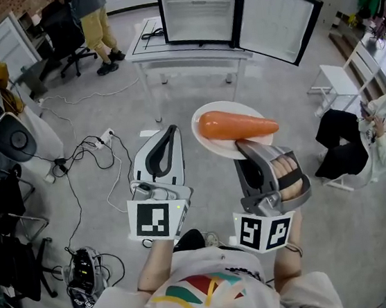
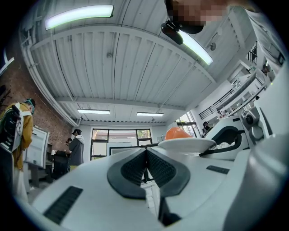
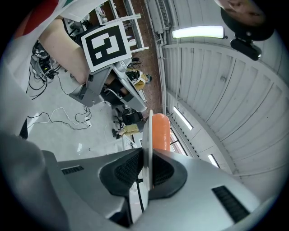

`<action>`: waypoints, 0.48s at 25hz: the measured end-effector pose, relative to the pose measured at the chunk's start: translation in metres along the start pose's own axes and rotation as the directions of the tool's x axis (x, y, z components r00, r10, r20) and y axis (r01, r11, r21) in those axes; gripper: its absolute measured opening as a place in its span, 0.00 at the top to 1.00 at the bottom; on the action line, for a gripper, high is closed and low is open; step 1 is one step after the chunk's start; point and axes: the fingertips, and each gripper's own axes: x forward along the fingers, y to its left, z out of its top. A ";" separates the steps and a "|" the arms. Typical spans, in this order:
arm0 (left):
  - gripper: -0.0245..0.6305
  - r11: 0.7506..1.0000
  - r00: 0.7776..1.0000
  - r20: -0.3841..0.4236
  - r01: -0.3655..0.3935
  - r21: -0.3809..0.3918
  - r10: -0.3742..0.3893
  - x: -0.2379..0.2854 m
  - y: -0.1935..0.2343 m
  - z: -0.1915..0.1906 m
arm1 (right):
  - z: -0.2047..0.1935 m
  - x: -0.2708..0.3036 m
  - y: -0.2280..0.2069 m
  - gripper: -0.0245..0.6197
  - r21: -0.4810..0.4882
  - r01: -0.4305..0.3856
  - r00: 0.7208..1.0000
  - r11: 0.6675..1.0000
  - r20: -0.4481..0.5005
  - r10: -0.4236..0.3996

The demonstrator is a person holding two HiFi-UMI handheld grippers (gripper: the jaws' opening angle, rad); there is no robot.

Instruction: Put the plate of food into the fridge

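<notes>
- Plate point(image 1: 204, 140), white, bearing one carrot point(image 1: 235, 125): rim pinched between the pads of the right gripper point(image 1: 247, 147), carried level in mid-air
- Left gripper point(image 1: 165, 143): jaws pressed together, nothing between them, just beside the plate
- Fridge point(image 1: 197, 17): on a white table point(image 1: 188, 54) well ahead, door point(image 1: 278, 21) swung open, shelves bare
- Progress, as judged: pick-up done, door ready; carrying to the fridge and placing inside remain

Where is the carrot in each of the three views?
Head view: the carrot lies right of centre on the white plate.
Left gripper view: carrot right of centre, an orange bump above the plate's rim.
Right gripper view: carrot at centre, upright beside the plate's edge.
Shared landmark: the white plate.
</notes>
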 end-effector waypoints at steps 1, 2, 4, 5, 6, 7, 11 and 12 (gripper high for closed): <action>0.95 1.000 1.000 -0.006 -0.002 -0.003 0.002 0.000 -0.003 -0.001 | -0.003 0.000 0.000 0.92 0.001 -0.004 1.000 1.000 0.002 0.004; 0.95 1.000 1.000 -0.014 -0.004 -0.003 0.004 0.002 -0.005 -0.003 | -0.005 0.001 -0.002 0.92 0.000 -0.004 1.000 1.000 0.003 0.004; 0.95 1.000 1.000 -0.023 -0.007 -0.001 0.007 0.006 -0.005 -0.005 | -0.010 0.006 -0.005 0.92 0.003 0.000 1.000 1.000 0.004 0.000; 0.95 1.000 1.000 -0.025 -0.010 -0.002 0.010 0.007 -0.004 -0.007 | -0.011 0.009 -0.005 0.92 0.008 0.001 1.000 1.000 0.004 -0.001; 0.95 1.000 1.000 -0.028 -0.012 -0.002 0.012 0.009 -0.003 -0.008 | -0.013 0.011 -0.005 0.92 0.013 -0.001 1.000 1.000 0.005 0.001; 0.95 1.000 0.999 -0.031 -0.013 0.001 0.013 0.010 -0.001 -0.011 | -0.014 0.013 -0.005 0.92 0.016 -0.002 1.000 1.000 0.006 0.002; 0.95 1.000 1.000 -0.031 -0.004 0.003 0.004 0.023 0.004 -0.019 | -0.019 0.026 -0.005 0.92 0.007 -0.004 1.000 1.000 0.005 0.004; 0.95 1.000 1.000 -0.027 0.000 0.000 0.000 0.028 0.005 -0.020 | -0.021 0.031 -0.005 0.92 0.005 -0.004 1.000 1.000 0.001 0.004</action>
